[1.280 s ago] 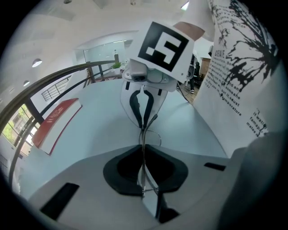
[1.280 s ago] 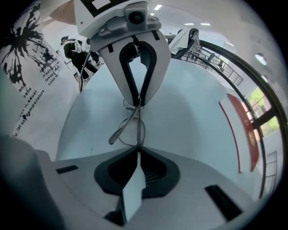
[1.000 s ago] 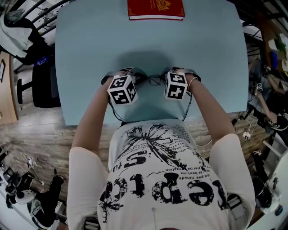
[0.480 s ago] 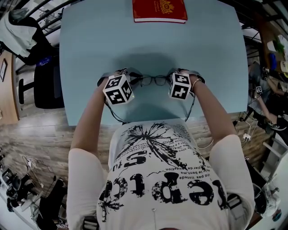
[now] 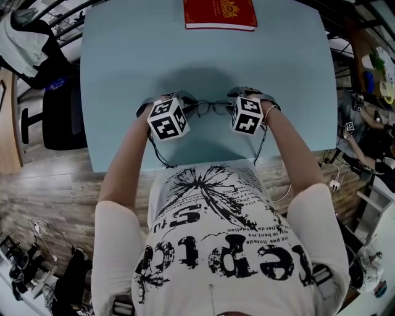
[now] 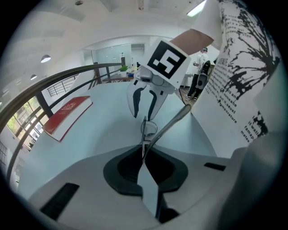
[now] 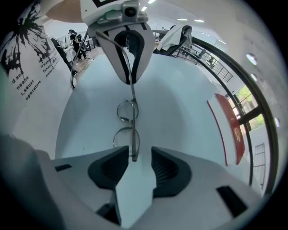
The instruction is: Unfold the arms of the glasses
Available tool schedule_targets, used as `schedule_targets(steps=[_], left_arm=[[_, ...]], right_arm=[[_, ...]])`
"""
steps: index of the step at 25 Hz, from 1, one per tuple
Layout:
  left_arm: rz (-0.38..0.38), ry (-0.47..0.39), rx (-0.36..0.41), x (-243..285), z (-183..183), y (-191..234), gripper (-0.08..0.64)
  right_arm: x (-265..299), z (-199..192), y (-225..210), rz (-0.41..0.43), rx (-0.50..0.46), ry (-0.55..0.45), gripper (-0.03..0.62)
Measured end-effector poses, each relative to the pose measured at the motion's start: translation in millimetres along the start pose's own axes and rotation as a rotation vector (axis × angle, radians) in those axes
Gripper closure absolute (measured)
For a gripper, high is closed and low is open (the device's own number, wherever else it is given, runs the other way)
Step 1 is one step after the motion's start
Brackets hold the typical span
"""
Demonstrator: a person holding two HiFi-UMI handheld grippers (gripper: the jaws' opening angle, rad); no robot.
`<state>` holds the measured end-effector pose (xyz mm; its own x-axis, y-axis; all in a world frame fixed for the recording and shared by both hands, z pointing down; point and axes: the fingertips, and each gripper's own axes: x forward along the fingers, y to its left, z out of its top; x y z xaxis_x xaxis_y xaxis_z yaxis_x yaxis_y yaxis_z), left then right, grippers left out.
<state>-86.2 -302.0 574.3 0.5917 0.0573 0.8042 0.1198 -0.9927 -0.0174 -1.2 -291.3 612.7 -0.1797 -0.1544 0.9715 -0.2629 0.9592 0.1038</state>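
Observation:
Thin-framed glasses [image 5: 212,108] lie across the light blue table [image 5: 123,55] between my two grippers. My left gripper [image 5: 180,106] is shut on the glasses' left end [image 6: 144,144]. From that grip one arm [image 6: 173,122] of the glasses angles out toward the person's shirt. My right gripper [image 5: 236,102] is at the other end. Its jaws have just been opening and now stand open [image 7: 135,157], with the frame's end [image 7: 134,150] between the pads and touched by neither. Both lenses [image 7: 127,110] show in the right gripper view, running toward the left gripper [image 7: 129,54].
A red book [image 5: 220,13] lies at the table's far edge. The person's forearms and printed shirt [image 5: 216,234] fill the near side, over the table's front edge. A dark chair [image 5: 58,105] stands to the left of the table.
The left gripper's cube swung out to the left, then came partway back. The glasses now show more fully between the two cubes. The right hand has hardly moved.

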Motion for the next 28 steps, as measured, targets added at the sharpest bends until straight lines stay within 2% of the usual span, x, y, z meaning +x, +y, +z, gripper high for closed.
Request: schedule_targets(steps=[6, 10, 15, 17, 28], left_arm=[[-0.004, -0.002, -0.005, 2.6, -1.2, -4.5, 0.529], [-0.004, -0.004, -0.024, 3.7, -1.6, -2.8, 0.529], [-0.006, -0.009, -0.031, 2.1, 0.8, -2.5, 0.529], [-0.004, -0.009, -0.029, 2.1, 0.3, -2.4, 0.529], [0.055, -0.033, -0.044, -8.0, -12.5, 2.8, 0.529]], right_arm=[[3.9, 50.1, 8.3, 0.031, -0.036, -0.057, 0.444], [16.2, 67.3, 8.0, 0.032, -0.063, -0.055, 0.486], [23.0, 72.2, 12.2, 0.055, -0.088, -0.026, 0.522], [24.8, 72.1, 12.5, 0.049, -0.102, -0.021, 0.561], [-10.8, 69.9, 4.8, -0.038, -0.098, -0.117, 0.563]])
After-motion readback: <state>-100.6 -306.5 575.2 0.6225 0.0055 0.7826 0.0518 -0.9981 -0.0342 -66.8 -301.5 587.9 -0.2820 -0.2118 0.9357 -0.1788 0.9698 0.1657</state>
